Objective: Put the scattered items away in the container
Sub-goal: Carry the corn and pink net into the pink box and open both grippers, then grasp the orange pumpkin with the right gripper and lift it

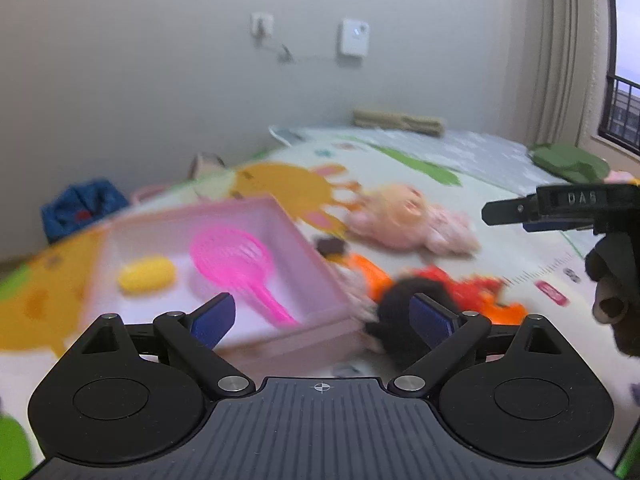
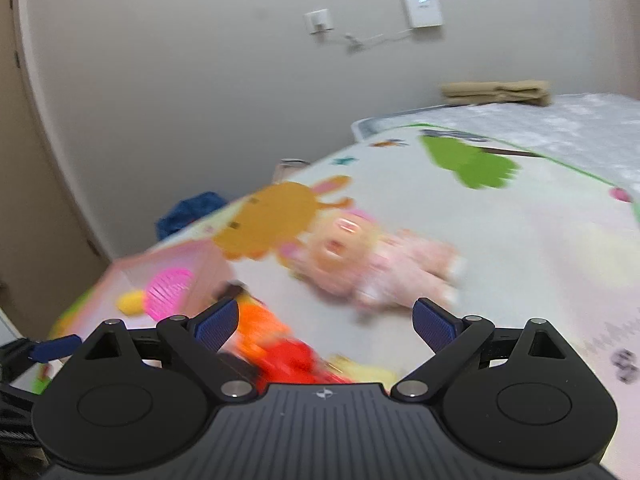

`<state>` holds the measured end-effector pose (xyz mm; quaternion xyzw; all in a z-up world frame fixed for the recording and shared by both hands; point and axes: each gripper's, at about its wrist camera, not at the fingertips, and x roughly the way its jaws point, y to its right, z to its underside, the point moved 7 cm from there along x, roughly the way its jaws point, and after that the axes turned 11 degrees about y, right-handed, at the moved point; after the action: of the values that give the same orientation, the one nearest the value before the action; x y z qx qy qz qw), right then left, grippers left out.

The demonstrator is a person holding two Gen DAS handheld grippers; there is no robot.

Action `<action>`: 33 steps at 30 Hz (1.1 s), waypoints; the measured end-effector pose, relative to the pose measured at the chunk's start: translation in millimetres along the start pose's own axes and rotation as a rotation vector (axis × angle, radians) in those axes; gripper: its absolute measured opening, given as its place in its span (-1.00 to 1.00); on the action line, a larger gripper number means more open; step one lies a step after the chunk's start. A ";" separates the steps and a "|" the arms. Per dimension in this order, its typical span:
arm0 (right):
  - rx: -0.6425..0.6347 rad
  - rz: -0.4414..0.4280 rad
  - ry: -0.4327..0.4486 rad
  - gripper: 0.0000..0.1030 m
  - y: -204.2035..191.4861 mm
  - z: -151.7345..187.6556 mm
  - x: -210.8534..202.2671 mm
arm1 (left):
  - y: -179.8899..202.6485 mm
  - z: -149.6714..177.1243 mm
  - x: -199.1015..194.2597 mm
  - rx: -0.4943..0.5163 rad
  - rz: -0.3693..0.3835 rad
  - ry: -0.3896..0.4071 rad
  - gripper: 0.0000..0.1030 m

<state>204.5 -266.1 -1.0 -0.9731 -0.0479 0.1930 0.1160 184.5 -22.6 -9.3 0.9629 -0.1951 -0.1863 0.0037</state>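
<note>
The container (image 1: 224, 256), a shallow pink box on the play mat (image 1: 460, 200), is the landmark for everything here, and it already holds 2 things: a yellow oval toy (image 1: 147, 274) toward its far-left side and a pink slotted scoop (image 1: 236, 264) lying across its middle with the handle pointing to the near corner.

In the left wrist view, the left gripper (image 1: 322, 320) hovers over the near corner of the container with its jaws spread wide and nothing between them. Just right of the container lie a black fuzzy toy (image 1: 396, 312) and an orange and red toy (image 1: 472, 292); beyond them, farther right and back, lies a pink doll (image 1: 412, 220). The right gripper (image 1: 560, 208) shows at the right edge, well apart from the container.

In the right wrist view, the right gripper (image 2: 326, 322) is likewise released and empty. The container (image 2: 168, 276) sits to the far left, the orange and red toy (image 2: 280, 340) is right under the fingers just beside it, and the doll (image 2: 372, 264) lies right of the container, farther out.

The step in hand looks like choosing the next item. The next move calls for lowering 1 open gripper around a toy, probably the orange and red one, and closing before carrying it left over the rim. Blur hides finer detail.
</note>
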 end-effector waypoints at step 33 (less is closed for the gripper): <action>-0.096 -0.172 -0.191 0.06 -16.9 101.0 -47.5 | 78.3 68.5 -18.5 0.214 0.095 -0.189 0.89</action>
<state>120.9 -235.3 -70.3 -0.9470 -0.1513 0.2717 0.0802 114.7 -83.4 -60.1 0.9257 -0.2586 -0.2540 -0.1085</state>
